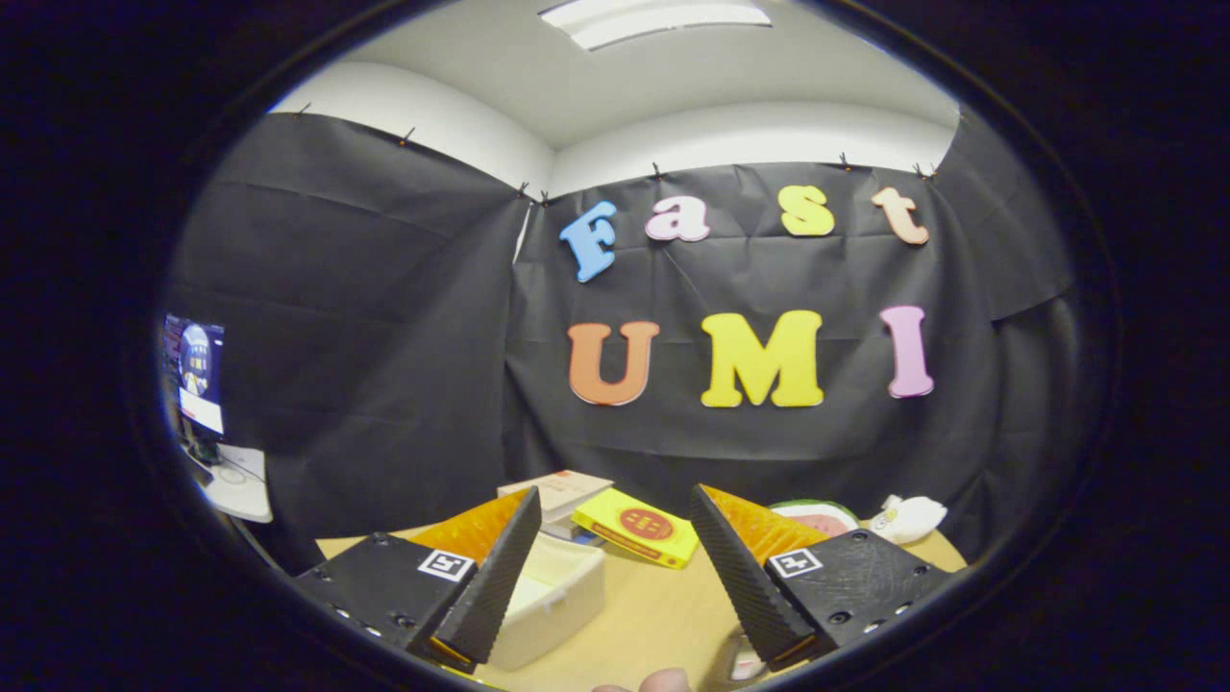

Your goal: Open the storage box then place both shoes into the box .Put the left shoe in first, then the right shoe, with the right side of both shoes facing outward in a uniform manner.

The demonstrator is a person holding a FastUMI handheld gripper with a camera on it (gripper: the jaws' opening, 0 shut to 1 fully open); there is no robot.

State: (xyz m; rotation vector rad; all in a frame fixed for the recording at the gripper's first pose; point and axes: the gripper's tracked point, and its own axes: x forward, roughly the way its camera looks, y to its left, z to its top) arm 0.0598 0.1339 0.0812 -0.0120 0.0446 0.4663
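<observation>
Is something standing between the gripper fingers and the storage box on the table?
Nothing visible does. The gripper is open, and the white storage box sits on the table right beside one finger, partly hidden behind it.

Light wooden table (653, 605) carries a cream storage box (553, 601) at 9 o'clock. Toward 12 o'clock, a yellow box (636, 527) lies beside stacked books (562, 495). At 2 o'clock, a watermelon-slice toy (817, 516) and white plush toy (908, 517).
</observation>
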